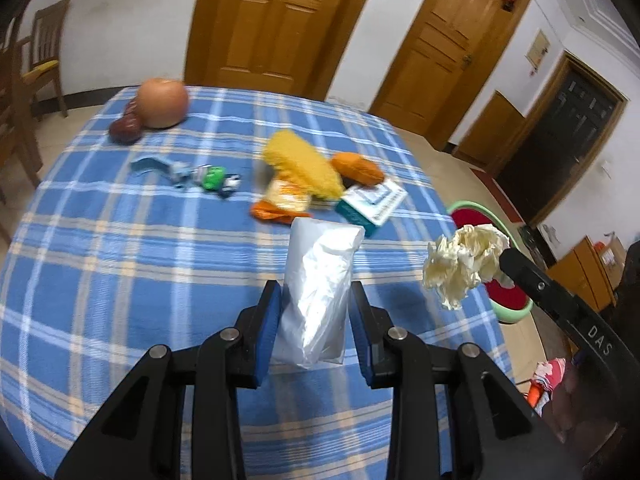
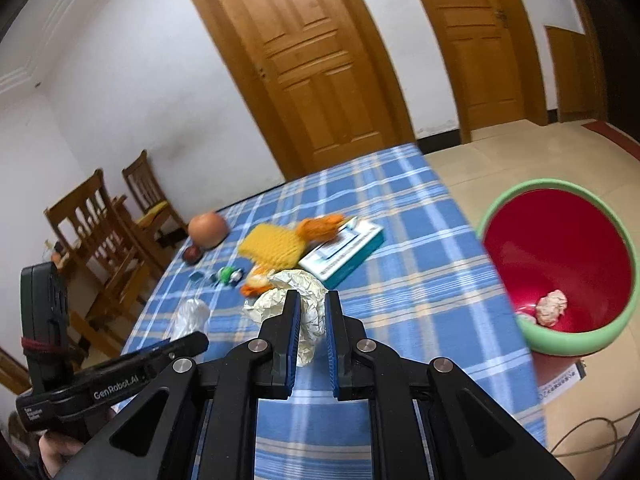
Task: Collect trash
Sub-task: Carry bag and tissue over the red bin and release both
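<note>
My left gripper is shut on a white plastic bag, held upright above the blue plaid tablecloth. My right gripper is shut on a crumpled cream paper ball, lifted off the table. In the left wrist view that paper ball hangs at the right, over the table's edge. To the right of the table a red bin with a green rim stands on the floor. A crumpled wad lies in it. In the right wrist view the left gripper and its bag show at the lower left.
On the table lie a yellow knitted cloth, orange scraps, a snack wrapper, a teal and white box, small green bits, a large round fruit and a red apple. Wooden chairs stand at the left.
</note>
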The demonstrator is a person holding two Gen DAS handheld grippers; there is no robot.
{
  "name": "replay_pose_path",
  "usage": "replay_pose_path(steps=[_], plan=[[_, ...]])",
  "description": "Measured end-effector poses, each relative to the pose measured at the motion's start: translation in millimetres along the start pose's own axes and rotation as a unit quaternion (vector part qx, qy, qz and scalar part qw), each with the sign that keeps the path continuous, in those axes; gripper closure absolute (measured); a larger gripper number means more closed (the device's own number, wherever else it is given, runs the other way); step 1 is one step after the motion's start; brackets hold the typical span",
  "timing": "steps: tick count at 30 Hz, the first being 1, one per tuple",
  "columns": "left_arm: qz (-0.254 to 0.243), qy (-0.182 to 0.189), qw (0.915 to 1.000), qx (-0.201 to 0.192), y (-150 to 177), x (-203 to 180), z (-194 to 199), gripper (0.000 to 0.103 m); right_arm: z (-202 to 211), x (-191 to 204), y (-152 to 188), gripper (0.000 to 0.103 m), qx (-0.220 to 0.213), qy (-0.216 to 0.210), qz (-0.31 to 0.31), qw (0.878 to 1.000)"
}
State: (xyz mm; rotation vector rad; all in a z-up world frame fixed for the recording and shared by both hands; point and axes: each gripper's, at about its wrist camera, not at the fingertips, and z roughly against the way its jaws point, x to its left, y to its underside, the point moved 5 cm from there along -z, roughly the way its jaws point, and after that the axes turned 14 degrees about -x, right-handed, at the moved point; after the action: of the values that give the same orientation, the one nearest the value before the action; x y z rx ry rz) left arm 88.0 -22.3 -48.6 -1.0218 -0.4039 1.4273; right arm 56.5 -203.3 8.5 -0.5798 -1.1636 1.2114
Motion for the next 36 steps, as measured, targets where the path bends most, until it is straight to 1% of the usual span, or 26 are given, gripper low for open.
replay_pose_path(steps=[8, 18, 24, 30, 34, 36], plan=[[-0.042, 0.041, 0.9982, 0.015, -4, -51, -22, 0.069, 22, -51, -21, 0.091, -0.036, 0.053, -0.022, 0.998], [-0.092, 0.080, 0.9919, 0.037, -4, -113, -53, 0.069, 43, -121, -36, 0.091, -0.062, 0.121, -0.063, 0.989], [-0.115, 0.101, 0.9867, 0.055, 2, -145, -74, 0.069, 47, -160, -34, 0.091, -0.063, 0.156, -0.086, 0.982], [-0.127, 0.116, 0.9824, 0.074, 10, -173, -98, 0.069, 49, -194, -28, 0.090, -0.057, 0.192, -0.096, 0.975], [-0.136, 0.124, 0.9790, 0.087, 17, -191, -111, 0.069, 49, -212, -23, 0.088, -0.052, 0.214, -0.103, 0.970], [-0.141, 0.127, 0.9776, 0.091, 20, -198, -116, 0.069, 49, -218, -21, 0.083, -0.049, 0.222, -0.107, 0.968]])
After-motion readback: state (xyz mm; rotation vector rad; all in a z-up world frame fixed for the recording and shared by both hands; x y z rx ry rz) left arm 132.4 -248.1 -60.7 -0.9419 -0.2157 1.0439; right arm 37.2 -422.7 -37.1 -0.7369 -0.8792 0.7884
